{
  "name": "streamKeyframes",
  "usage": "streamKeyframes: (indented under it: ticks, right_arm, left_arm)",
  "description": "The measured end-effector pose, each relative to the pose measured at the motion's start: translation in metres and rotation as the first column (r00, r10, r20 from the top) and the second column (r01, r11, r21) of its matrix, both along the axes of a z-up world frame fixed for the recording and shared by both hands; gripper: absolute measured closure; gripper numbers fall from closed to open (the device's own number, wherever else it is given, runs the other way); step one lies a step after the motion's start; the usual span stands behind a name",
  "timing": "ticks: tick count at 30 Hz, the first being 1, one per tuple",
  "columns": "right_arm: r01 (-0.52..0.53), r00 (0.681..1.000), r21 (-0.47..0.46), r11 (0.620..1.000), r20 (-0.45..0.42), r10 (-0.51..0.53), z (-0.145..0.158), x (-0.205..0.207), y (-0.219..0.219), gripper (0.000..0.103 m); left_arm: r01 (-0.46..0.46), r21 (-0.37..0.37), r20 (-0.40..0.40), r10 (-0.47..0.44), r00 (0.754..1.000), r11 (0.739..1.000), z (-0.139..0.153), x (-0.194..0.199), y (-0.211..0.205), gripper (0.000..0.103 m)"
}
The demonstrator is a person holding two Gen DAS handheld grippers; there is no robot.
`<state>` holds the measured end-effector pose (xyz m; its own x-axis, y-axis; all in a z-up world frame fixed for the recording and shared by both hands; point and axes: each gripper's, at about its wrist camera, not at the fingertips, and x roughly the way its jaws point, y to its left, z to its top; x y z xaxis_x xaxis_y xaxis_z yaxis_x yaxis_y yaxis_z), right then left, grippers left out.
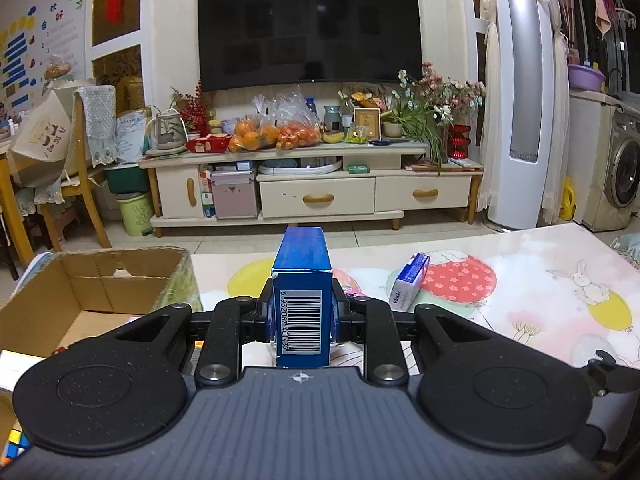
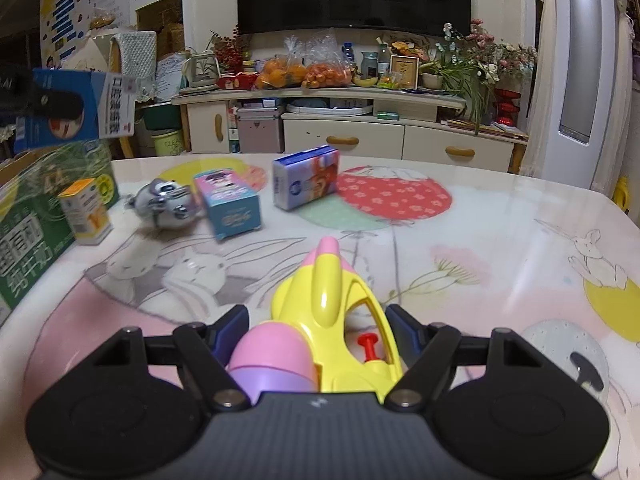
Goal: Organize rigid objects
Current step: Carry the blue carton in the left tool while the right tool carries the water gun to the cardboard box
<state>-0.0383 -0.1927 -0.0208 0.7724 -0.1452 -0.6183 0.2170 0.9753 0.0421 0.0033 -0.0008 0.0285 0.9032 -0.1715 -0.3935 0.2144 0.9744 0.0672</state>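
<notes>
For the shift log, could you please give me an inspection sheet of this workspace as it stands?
Surface: table under a glossy rabbit-print cover.
Job's things: blue box in left gripper; toy water gun between the jaws of right gripper; open cardboard box at the left edge.
Clutter: tissue pack, pink-and-blue box, orange-topped carton, silver toy.
Grippers: left shut on the blue box; right jaws flank the gun, contact unclear.
Cables: nothing seen.
Surroundings: TV, cabinet with bagged oranges, washing machine.
</notes>
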Motion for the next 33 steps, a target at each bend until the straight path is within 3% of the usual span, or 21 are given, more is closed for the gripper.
streamKeyframes:
  ticks: [18, 25, 33]
  right_arm:
    - [-0.079, 0.992, -0.026, 0.997, 0.095, 0.081, 0.053, -0.011, 0.062, 0.028]
    - [-0.156, 0.975, -0.044, 0.987, 0.151, 0.161, 0.083, 0.005, 0.102, 0.028]
    - [-0.268, 0.94, -0.046, 0.962, 0.205, 0.272, 0.111, 0.042, 0.149, 0.028]
  left_arm:
    - [-0.067, -0.063, 0.046, 0.07, 0.996, 0.996, 0.039, -0.032, 0.067, 0.075]
    - [-0.119, -0.115, 0.048, 0.125, 0.991, 0.986, 0.051, -0.034, 0.107, 0.075]
    - [-0.218, -0.154, -0.003, 0.22, 0.975, 0.964, 0.05, -0.019, 0.154, 0.075]
